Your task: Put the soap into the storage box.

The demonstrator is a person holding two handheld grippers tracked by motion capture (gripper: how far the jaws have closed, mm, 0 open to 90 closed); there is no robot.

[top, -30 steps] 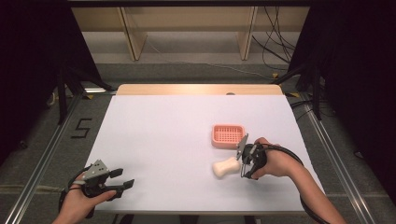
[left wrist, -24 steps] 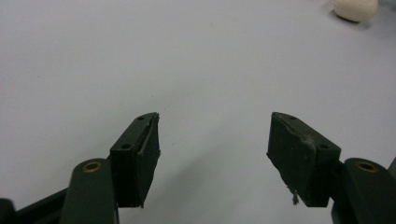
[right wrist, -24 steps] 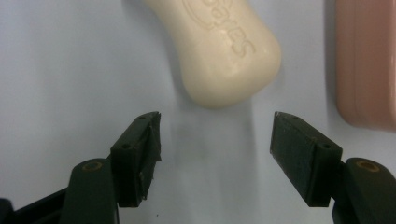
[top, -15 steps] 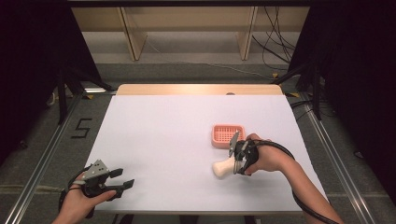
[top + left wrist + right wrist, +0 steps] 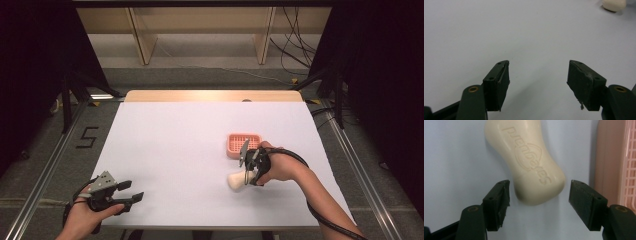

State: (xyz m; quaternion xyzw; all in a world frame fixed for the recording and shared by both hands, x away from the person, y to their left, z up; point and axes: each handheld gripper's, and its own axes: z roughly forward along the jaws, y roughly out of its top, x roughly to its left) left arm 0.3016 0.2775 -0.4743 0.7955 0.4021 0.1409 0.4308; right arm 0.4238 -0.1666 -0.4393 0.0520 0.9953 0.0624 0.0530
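A: Right, status on the right claw (image 5: 539, 192)?

B: I have it lined up on the soap bar (image 5: 526, 162). Jaws apart, one each side of the bar's near end, neither touching it as far as I can tell. So this reads as the approach step, grasp not yet made.

A: Where does the bar sit?

B: Flat on the white surface (image 5: 170, 150), right of centre, just beside the pink basket (image 5: 243, 144) on the basket's near side. From the high view the bar (image 5: 235, 180) and basket look apart, not touching.

A: Next move?

B: I judge a short push forward so the pads cover more of the bar, then close. The bar narrows at its middle, so gripping there should hold better than on the rounded end. The basket wall is near the right-hand jaw; I need to keep clear of it.

A: How does the bar look?

B: Cream, waisted shape, embossed lettering on top, glossy. Probably slippery, so a firm, square squeeze.

A: Left claw (image 5: 537, 75)?

B: Jaws wide apart, holding nothing, low over bare surface at the near left corner, well apart from the work.
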